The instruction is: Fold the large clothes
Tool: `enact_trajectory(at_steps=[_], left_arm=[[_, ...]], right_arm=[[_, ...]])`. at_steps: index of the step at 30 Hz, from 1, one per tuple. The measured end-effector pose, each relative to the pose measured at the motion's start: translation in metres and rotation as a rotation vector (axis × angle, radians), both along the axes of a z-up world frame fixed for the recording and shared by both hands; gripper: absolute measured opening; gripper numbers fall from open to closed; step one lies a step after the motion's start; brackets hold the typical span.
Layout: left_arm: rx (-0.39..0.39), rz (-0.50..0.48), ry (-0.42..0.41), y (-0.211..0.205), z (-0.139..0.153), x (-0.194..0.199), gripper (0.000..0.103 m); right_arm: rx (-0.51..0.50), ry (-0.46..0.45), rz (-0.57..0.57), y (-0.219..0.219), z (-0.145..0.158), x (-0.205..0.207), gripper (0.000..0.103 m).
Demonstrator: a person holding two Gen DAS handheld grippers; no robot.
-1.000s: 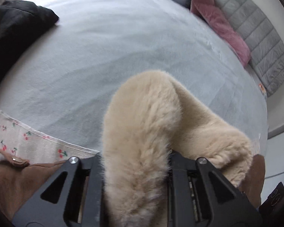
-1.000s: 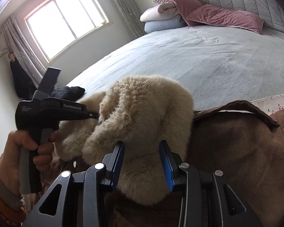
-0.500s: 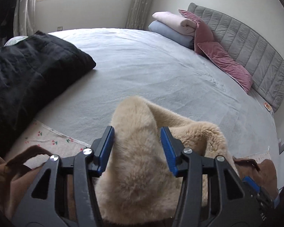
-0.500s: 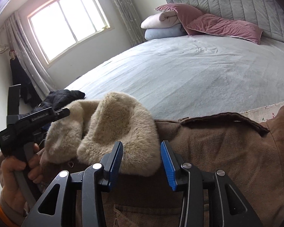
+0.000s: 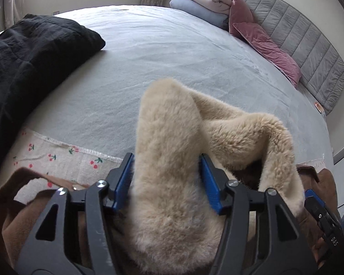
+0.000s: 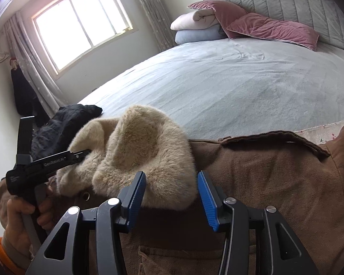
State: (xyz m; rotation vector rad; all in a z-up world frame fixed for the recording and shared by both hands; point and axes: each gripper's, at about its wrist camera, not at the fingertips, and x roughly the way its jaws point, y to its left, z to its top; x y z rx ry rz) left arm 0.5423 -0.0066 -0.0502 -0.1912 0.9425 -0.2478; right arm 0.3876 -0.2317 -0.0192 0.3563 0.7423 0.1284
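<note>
Fur collar (image 5: pixel 169 160) between left gripper (image 5: pixel 166 178) jaws

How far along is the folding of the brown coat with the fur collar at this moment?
Early stage. Done: the brown coat lies on the bed. In hand: both grippers sit at the beige fur collar; the left gripper and right gripper have just been opening, collar between the jaws, seemingly released. Left: the coat body shows no neat fold yet.

left wrist: close, downward | right wrist: close | shared: fur collar (image 5: pixel 172 160)
</note>
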Motion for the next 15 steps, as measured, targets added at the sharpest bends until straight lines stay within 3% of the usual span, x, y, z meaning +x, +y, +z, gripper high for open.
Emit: enact_trajectory(at_steps=[2, 4, 5, 8, 10, 11, 12, 13, 15], left_arm=[[-0.064, -0.01, 0.052, 0.005, -0.006, 0.012, 0.059], [-0.216, 0.01, 0.093, 0.016, -0.018, 0.018, 0.037], [-0.282, 0.018, 0.096, 0.02, -0.021, 0.017, 0.032], [-0.403, -0.086, 0.011, 0.022, -0.017, 0.002, 0.025], [-0.539, -0.179, -0.017, 0.027, -0.011, -0.008, 0.023], [-0.613, -0.217, -0.022, 0.032, -0.007, -0.012, 0.023], [-0.691, -0.255, -0.022, 0.037, -0.004, -0.013, 0.022], [-0.76, -0.281, -0.025, 0.043, -0.002, -0.014, 0.022], [-0.826, -0.261, -0.025, 0.057, -0.004, -0.013, 0.021]], right_arm=[[0.015, -0.009, 0.02, 0.004, 0.011, 0.004, 0.06], [-0.019, -0.011, 0.061, 0.017, 0.023, 0.019, 0.066], [-0.043, 0.001, 0.09, 0.025, 0.027, 0.032, 0.07], [-0.139, 0.039, 0.14, 0.049, 0.026, 0.074, 0.07], [-0.237, 0.06, 0.121, 0.061, 0.014, 0.098, 0.07], [-0.28, 0.078, 0.116, 0.064, 0.005, 0.108, 0.067], [-0.297, 0.091, 0.126, 0.065, -0.004, 0.115, 0.041], [-0.274, 0.107, 0.146, 0.063, -0.012, 0.119, 0.024], [-0.156, 0.06, 0.092, 0.04, -0.012, 0.11, 0.015]])
